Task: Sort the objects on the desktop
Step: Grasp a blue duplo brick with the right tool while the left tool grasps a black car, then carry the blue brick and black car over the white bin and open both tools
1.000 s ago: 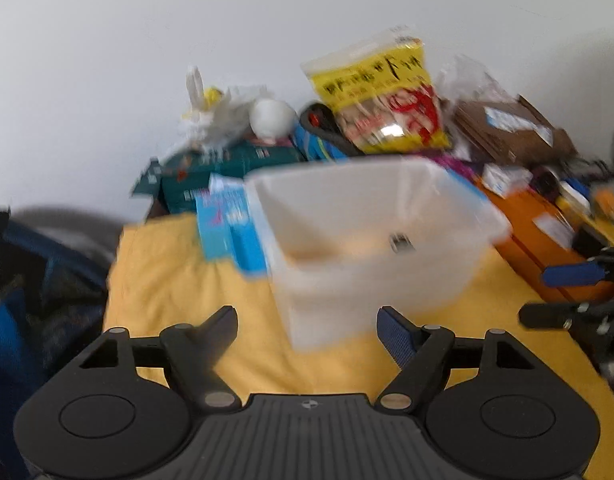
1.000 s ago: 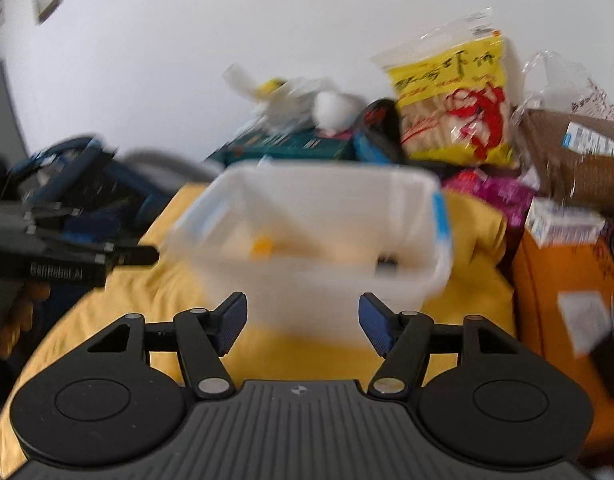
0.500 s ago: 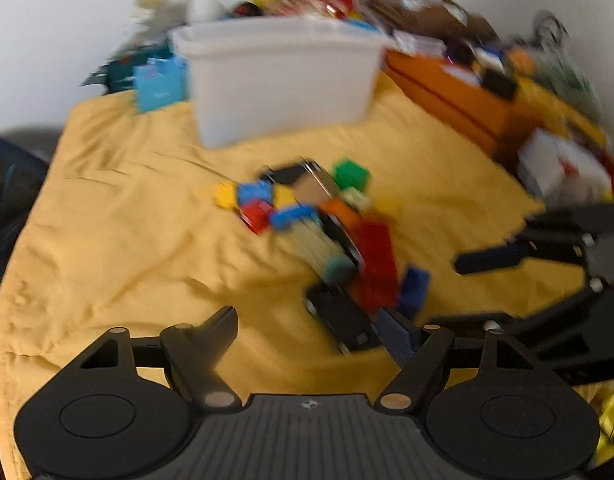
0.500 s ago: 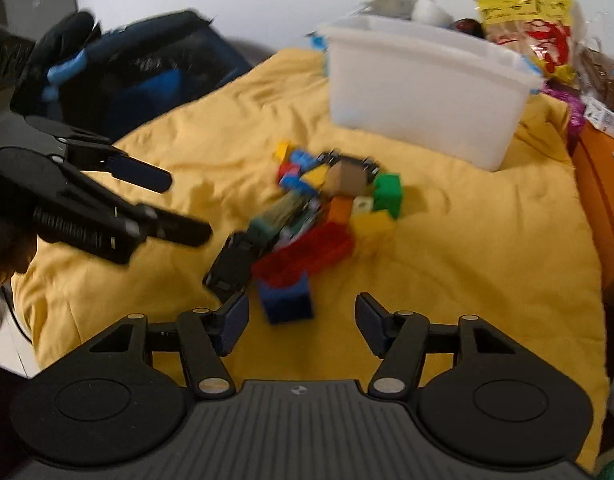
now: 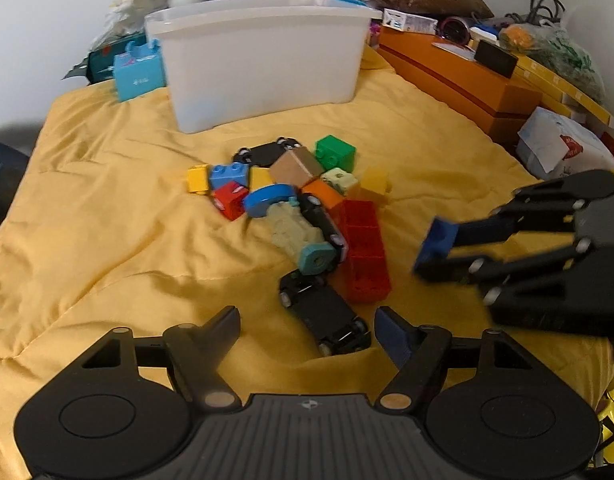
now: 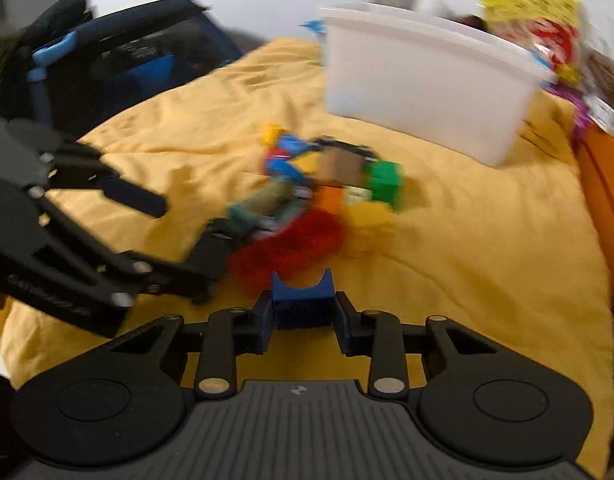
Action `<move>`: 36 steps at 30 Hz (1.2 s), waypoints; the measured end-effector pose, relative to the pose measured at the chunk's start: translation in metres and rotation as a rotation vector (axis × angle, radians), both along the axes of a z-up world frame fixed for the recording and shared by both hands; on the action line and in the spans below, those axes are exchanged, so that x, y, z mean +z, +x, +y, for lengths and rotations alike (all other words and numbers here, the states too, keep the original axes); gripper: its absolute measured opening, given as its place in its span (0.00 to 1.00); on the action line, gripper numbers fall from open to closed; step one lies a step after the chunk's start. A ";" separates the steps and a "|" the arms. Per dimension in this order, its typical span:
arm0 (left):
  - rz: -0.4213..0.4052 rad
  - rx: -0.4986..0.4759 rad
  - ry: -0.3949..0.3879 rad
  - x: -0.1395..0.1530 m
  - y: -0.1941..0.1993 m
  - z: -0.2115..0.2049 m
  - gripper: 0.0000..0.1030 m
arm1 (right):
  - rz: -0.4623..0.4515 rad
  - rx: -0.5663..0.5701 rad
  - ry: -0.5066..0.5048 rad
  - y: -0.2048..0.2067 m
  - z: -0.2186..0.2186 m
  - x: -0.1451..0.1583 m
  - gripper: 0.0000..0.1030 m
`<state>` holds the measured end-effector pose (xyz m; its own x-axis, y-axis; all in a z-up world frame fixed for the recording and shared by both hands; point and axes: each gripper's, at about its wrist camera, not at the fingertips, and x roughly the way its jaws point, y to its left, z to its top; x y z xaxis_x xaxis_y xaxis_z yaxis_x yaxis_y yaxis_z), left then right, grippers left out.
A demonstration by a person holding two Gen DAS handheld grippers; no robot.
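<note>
yellow cloth (image 5: 107,208) bare leftward, left tool (image 5: 307,320) wide, empty, right tool (image 6: 301,312) closing on blue block (image 6: 301,300)

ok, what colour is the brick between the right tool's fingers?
Dark blue brick, clearest in the right wrist view; the right tool is closing on it.

Bare yellow cloth (image 5: 107,216) is lying open to the left of the toy pile (image 5: 299,208) and between that pile and the white bin (image 5: 263,64), giving passing room. On the right, orange boxes (image 5: 467,84) are walling off that edge (clutter stacked on top). A black toy car (image 5: 327,312) is sitting between the left hand-held gripper (image 5: 307,328) jaws, while the right hand-held gripper (image 5: 431,252) is crowding the pile's right side.
</note>
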<state>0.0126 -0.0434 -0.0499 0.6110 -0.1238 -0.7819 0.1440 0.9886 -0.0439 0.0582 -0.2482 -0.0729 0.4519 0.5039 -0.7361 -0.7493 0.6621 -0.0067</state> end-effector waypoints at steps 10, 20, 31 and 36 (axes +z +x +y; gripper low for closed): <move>-0.009 -0.019 0.046 -0.010 0.005 0.000 0.35 | 0.045 -0.148 0.023 0.014 -0.040 0.003 0.34; -0.042 0.022 0.052 -0.003 0.003 0.018 0.32 | 0.045 -0.148 0.056 0.015 -0.032 0.009 0.34; -0.120 0.117 0.014 0.033 0.006 0.050 0.32 | 0.013 -0.162 0.114 0.019 -0.031 0.030 0.34; -0.179 0.158 -0.018 0.065 0.016 0.065 0.32 | -0.026 -0.184 0.191 0.031 -0.033 0.059 0.34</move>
